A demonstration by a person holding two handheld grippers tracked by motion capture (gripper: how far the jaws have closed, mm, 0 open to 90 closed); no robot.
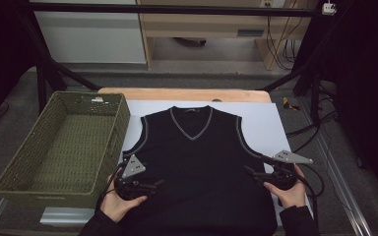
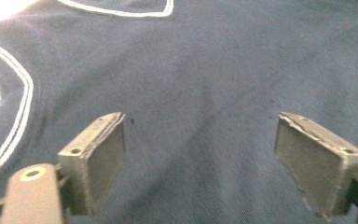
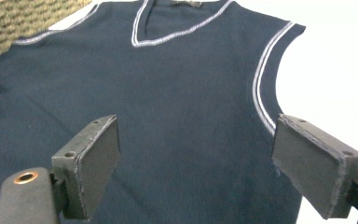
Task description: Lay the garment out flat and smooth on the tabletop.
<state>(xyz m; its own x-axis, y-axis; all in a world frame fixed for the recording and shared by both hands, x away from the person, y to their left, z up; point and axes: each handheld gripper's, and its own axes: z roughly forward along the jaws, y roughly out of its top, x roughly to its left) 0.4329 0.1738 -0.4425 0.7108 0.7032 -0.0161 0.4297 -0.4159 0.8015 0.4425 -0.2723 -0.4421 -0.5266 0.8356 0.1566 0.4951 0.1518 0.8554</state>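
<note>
At the table centre, vest [image 1: 197, 167] laid flat, basket [image 1: 15, 169] at 9 o'clock, left gripper [image 1: 150, 187] at 7 o'clock, right gripper [image 1: 252, 168] at 4 o'clock, both spread wide, nothing grasped.

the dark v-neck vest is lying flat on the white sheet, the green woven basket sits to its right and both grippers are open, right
Not quite: the green woven basket sits to the left of the vest, as the high view shows. The vest does lie flat on the white sheet, and the left gripper and right gripper are open.
</note>
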